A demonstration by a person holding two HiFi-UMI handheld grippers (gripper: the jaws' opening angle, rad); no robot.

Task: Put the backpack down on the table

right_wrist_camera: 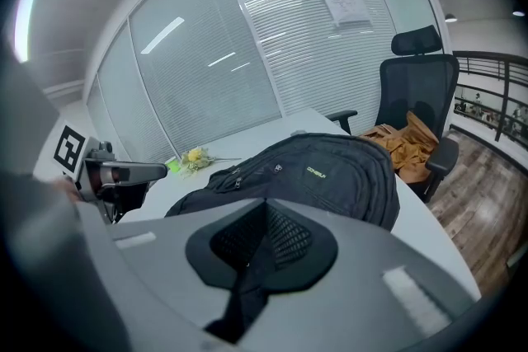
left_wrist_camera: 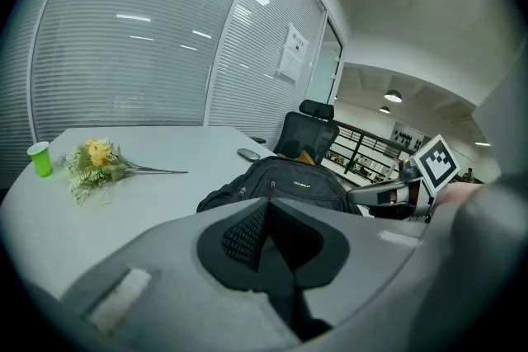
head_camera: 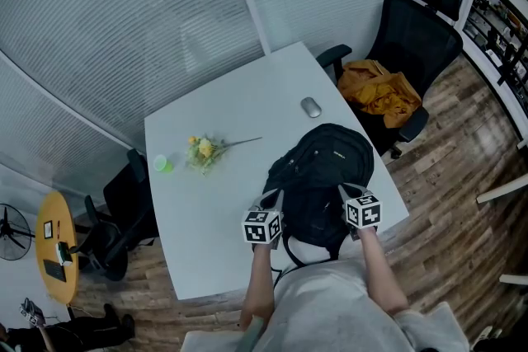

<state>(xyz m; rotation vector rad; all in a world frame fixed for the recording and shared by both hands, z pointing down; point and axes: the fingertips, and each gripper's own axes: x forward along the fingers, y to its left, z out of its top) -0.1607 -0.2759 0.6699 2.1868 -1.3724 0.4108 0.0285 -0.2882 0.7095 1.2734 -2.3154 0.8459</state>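
Backpack [head_camera: 326, 165] lies slack on table [head_camera: 206, 177]: soft, moderately heavy, I judge. Left gripper [head_camera: 272, 198] and right gripper [head_camera: 345, 192] each clamp a mesh shoulder strap [left_wrist_camera: 243, 231], the soundest hold.

Black backpack [head_camera: 326, 169] is lying flat on the pale grey desk [head_camera: 206, 144], logo side up, down by the near right corner. It looks pretty full and rounded, with a small light logo on the top panel and a couple of zips toward its left side. The far end points up along the desk's right edge. The near end, where the mesh-padded straps are, comes right up to the near edge.
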